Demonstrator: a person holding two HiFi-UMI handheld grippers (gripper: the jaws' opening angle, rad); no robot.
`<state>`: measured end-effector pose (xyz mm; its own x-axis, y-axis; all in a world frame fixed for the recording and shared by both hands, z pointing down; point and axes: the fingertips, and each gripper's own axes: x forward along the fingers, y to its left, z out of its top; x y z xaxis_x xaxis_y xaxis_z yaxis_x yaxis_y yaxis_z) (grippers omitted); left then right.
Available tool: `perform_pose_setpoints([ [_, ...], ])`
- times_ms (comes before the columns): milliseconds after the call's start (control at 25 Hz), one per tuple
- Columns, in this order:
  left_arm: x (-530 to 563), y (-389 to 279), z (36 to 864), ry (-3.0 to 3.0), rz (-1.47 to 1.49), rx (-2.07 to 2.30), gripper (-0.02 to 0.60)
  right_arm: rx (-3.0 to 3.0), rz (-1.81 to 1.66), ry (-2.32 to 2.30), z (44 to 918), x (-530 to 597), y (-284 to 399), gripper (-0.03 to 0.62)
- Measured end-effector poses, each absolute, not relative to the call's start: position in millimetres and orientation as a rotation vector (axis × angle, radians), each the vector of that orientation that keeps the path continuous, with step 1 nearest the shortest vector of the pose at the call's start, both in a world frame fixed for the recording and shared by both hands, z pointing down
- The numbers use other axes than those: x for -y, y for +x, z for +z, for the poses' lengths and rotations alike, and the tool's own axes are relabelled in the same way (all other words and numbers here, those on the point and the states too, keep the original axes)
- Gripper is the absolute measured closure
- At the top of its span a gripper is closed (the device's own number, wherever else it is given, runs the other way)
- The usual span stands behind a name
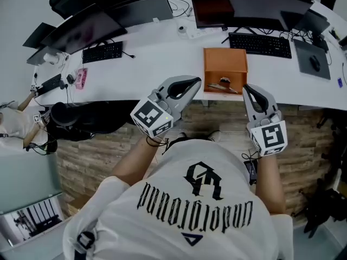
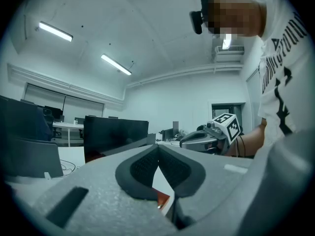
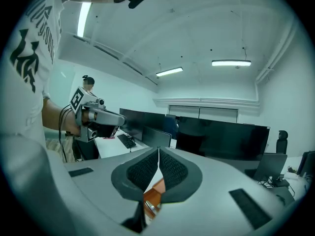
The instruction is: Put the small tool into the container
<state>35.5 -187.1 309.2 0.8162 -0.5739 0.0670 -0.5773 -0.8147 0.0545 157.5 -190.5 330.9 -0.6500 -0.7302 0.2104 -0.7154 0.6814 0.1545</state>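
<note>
An open orange container (image 1: 225, 63) stands at the front edge of the white desk (image 1: 162, 64). A small tool (image 1: 223, 84) lies inside it near its front. My left gripper (image 1: 195, 82) hovers just left of the container, shut, with nothing between its pads. My right gripper (image 1: 245, 88) hangs at the container's front right corner, shut and empty too. In the left gripper view the left gripper (image 2: 158, 147) has its pads touching, with a bit of the orange container (image 2: 163, 197) below. The right gripper (image 3: 158, 150) in its own view is also pressed together above the orange container (image 3: 154, 195).
Two black keyboards (image 1: 103, 52) (image 1: 260, 43) and several dark monitors (image 1: 141, 10) stand on the desk. A mouse on its pad (image 1: 314, 63) lies far right, a pink item (image 1: 81, 78) far left. A black chair (image 1: 81, 121) is under the desk's left part.
</note>
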Motion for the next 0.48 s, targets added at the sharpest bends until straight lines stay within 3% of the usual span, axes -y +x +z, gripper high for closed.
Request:
perform_pose_setpoints([
  [480,133.4,-40.7,319.2,2.927,0.088,0.813,0.566,2.555,-0.045,1.277,329.3,138.9,108.1,0.576],
])
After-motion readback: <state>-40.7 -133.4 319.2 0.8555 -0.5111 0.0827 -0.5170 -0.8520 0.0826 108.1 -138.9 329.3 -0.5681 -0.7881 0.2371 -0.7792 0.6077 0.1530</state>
